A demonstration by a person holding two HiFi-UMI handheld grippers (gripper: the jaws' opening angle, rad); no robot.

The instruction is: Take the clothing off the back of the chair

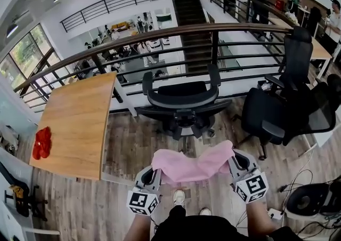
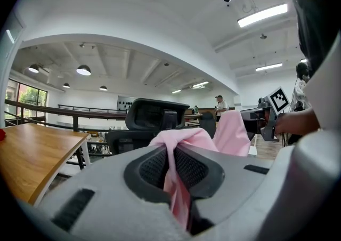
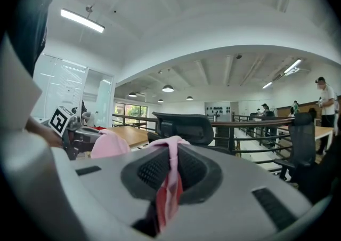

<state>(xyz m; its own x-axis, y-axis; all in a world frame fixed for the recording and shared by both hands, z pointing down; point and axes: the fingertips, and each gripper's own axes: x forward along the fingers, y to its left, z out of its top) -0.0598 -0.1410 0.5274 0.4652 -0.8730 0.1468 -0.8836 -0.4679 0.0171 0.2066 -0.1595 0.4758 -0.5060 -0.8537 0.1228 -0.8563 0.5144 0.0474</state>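
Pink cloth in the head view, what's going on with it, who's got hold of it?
A person holds a gripper in each hand, and both are shut on the pink garment. The left gripper pinches one end and the right gripper the other, so it hangs spread between them. It is off the black office chair in front, whose back is bare. A wooden table stands to the left.

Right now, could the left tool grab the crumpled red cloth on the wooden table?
Probably not: the left tool is shut on the pink fabric garment, and the crumpled red cloth lies well off to its left.
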